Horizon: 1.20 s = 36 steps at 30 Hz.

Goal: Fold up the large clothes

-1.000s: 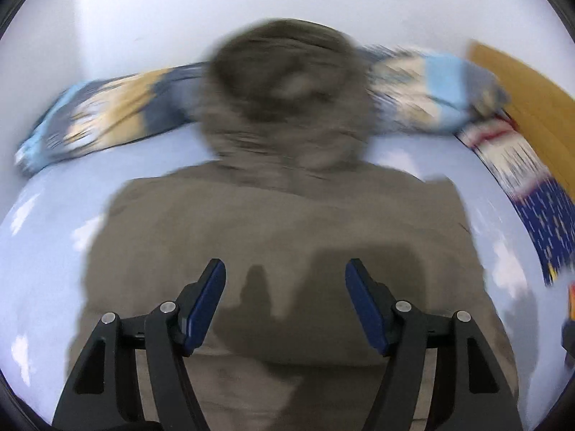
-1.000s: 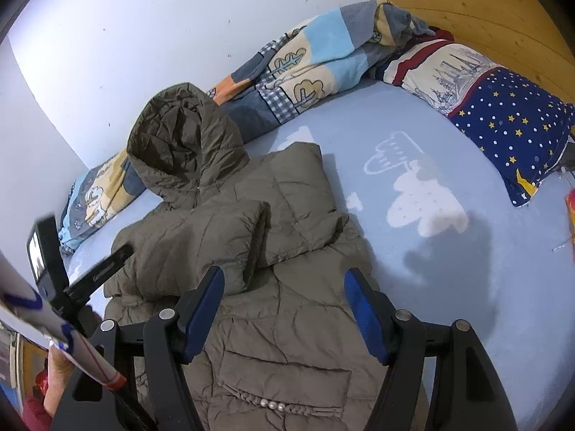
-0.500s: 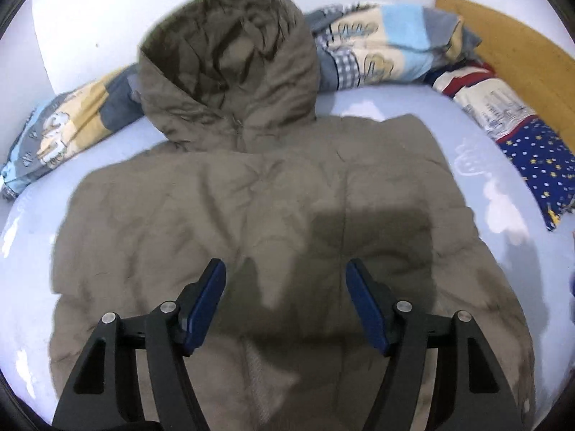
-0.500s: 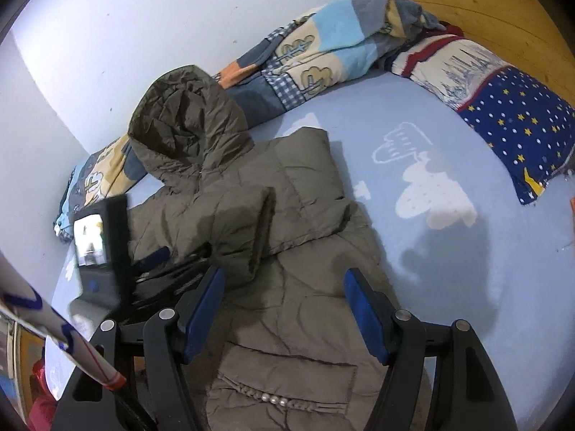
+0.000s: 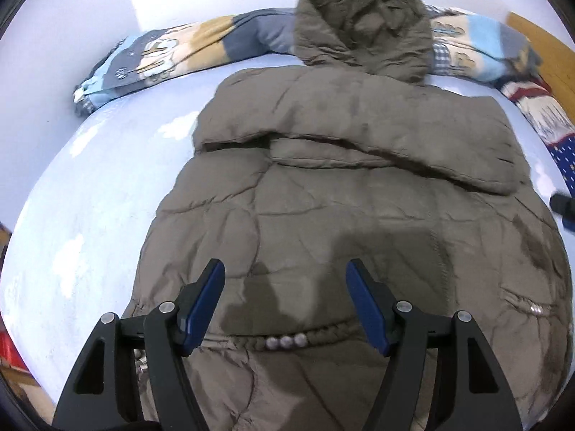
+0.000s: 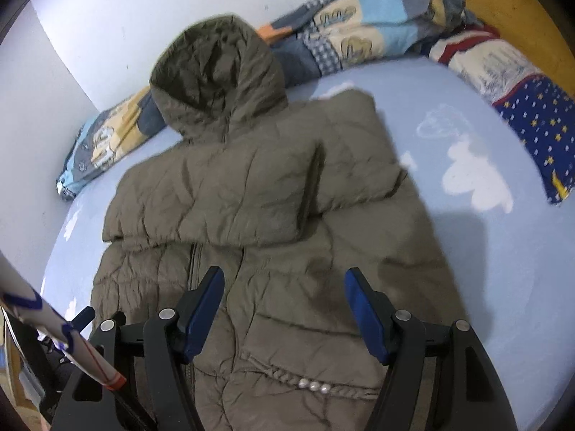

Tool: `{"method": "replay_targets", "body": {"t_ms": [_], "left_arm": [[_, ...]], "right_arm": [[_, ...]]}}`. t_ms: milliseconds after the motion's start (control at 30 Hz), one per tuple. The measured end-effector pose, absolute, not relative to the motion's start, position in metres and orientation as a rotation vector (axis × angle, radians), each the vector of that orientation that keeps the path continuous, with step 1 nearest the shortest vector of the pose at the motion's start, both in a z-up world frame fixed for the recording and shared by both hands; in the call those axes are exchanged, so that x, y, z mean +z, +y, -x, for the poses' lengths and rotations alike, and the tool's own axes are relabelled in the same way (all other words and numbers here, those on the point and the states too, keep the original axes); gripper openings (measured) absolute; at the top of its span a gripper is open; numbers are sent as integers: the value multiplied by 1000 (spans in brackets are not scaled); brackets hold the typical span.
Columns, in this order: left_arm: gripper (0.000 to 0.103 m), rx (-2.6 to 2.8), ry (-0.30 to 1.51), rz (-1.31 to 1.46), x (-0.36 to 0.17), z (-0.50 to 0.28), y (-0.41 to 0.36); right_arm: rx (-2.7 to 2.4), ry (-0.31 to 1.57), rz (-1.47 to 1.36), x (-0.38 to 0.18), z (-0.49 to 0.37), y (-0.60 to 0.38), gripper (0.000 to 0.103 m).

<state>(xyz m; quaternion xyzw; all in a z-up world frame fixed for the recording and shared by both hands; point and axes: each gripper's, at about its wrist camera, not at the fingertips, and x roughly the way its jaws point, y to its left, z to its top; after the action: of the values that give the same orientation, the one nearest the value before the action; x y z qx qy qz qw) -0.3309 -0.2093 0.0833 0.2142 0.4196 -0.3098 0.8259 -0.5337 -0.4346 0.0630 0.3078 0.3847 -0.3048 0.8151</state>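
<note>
We see an olive puffer jacket [image 5: 359,194] lying flat on a pale blue bedsheet [image 5: 90,215] printed with white clouds, its hood [image 6: 215,75] toward the wall and both sleeves folded across the chest. Behind the hood a patchwork blanket [image 6: 359,28] is bunched along the white wall [image 6: 143,7]; a starred navy pillow [image 6: 539,125] lies at the right, beside a wooden headboard [image 6: 521,10]. Three small pearls sit on each braided pocket trim [image 5: 287,341]. We can read no labels or writing anywhere. Our left gripper [image 5: 285,301] hangs over the lower front with jaws apart, gripping nothing. Our right gripper [image 6: 284,305] does likewise, nothing between its pads. A white rod with blue marks [image 6: 54,334] crosses the right view's lower left corner.
</note>
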Motion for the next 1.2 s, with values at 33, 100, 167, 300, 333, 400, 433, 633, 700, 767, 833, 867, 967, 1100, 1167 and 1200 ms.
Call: {"method": "replay_targets", "body": {"t_ms": [33,100,167,300,333,400,433,633,700,767,833,867,967,1100,1167,1200], "left_arm": [[69,-650,881,-457,83,332,-209],[69,-645,870,-450,81,332,-214],[69,-653,868,-452,78,335,-219],[69,-678,908,-472,65,337,-227],[69,-683,920,-476,61,336,-229],[69,-680,920,-500,54,337,-230],[70,-678,919,-511,53,337,-232],[78,-674,950,-489,45,331,-233],[80,-674,958,-478,43,329,-235],[81,-670,947,-488,42,332,-236],[82,-665,937,-494,41,334,-238],[82,-663,933,-494,40,335,-238],[84,-652,918,-496,37,337,-238],[86,-636,907,-504,35,337,-240],[86,-630,902,-508,34,338,-241],[87,-629,901,-509,34,338,-241]], "right_arm": [[-651,836,-652,59,530,-433,74],[-648,871,-630,50,519,-426,74],[-637,908,-592,42,507,-417,74],[-625,984,-510,23,482,-401,74],[-620,1005,-487,18,476,-396,74],[-611,1036,-462,10,469,-390,74],[-617,1052,-444,7,467,-387,74],[-645,1079,-398,-4,463,-383,76],[-651,1080,-382,-6,462,-381,76],[-655,1080,-363,-7,462,-377,76],[-656,1080,-359,-8,464,-377,77],[-655,1080,-358,-9,465,-376,77],[-655,1079,-359,-9,466,-377,78],[-657,1084,-351,-10,462,-376,78],[-658,1087,-347,-10,461,-375,78],[-658,1088,-346,-10,460,-375,79]]}}
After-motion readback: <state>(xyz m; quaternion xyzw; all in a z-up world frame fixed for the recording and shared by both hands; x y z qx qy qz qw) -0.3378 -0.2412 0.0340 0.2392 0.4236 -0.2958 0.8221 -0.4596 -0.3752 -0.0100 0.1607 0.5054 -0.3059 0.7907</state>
